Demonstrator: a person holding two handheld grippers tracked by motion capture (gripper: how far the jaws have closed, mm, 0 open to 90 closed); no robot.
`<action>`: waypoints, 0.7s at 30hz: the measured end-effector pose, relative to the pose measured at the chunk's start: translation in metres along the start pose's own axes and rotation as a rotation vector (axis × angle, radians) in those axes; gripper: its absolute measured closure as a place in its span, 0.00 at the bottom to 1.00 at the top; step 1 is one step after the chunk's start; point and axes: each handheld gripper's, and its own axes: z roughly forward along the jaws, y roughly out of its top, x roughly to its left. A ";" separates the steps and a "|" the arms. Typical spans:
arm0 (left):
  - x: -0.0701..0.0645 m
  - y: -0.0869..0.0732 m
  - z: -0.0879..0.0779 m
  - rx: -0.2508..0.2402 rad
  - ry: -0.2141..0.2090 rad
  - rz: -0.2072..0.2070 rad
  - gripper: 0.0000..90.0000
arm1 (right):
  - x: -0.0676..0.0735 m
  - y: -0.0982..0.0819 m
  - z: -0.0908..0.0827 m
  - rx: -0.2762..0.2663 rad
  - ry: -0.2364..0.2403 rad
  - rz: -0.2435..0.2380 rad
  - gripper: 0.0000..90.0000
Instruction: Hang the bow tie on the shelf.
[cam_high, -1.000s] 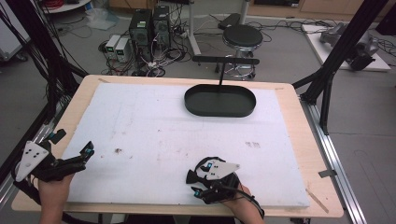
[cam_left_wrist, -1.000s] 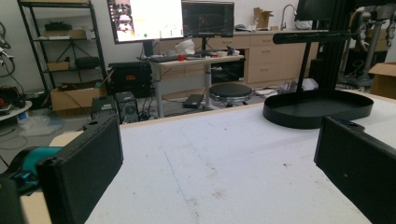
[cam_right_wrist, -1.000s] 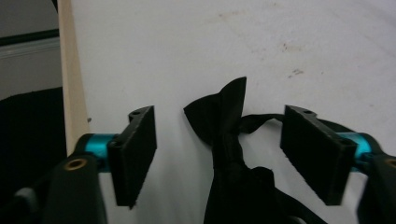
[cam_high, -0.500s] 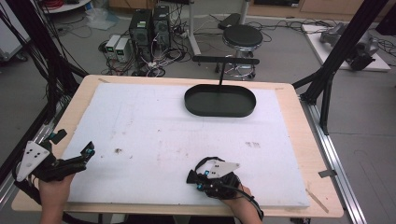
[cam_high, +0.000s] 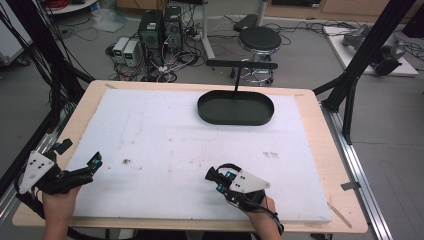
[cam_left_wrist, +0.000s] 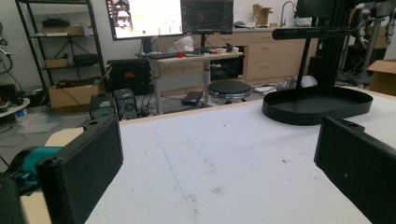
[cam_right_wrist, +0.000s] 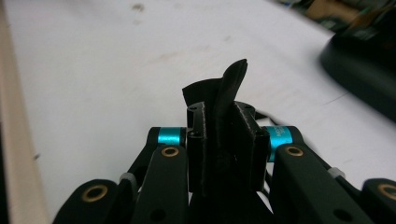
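A small, thin piece of black flexible material (cam_right_wrist: 229, 93), something like a strip of rubber or fabric, is pinched between the jaws of your right gripper (cam_right_wrist: 223, 119). In the right gripper view the strip stands up from between the two black jaws and curls to a point just above them. Those jaws have just been closing and now press together on the strip, so this gripper is clamped on it.

In the high view your right gripper (cam_high: 214, 176) sits near the front edge of the table, right of centre, pointing left and slightly away from you, just above the white foam sheet (cam_high: 175, 130). The strip itself is too small to make out there.

Your left gripper (cam_high: 95, 162) is well apart from it, at the front left corner of the sheet, pointing right. In the left gripper view its two black jaws stand wide apart with nothing between them, only stained white foam (cam_left_wrist: 224, 163) ahead.

Farther off, a black oval metal tray (cam_high: 236, 108) with an upright post and a crossbar rests at the far side of the sheet. The sheet lies on a light wooden table (cam_high: 320, 150).
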 end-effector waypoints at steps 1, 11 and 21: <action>0.000 0.000 0.000 0.000 0.000 0.000 0.02 | -0.002 0.003 -0.004 -0.022 -0.027 -0.009 0.85; 0.000 0.000 0.000 -0.001 -0.001 -0.005 0.02 | -0.035 0.048 -0.023 -0.214 -0.183 0.003 0.84; 0.001 -0.001 0.001 -0.003 0.003 -0.012 0.02 | -0.080 0.084 -0.014 -0.333 -0.350 0.061 0.84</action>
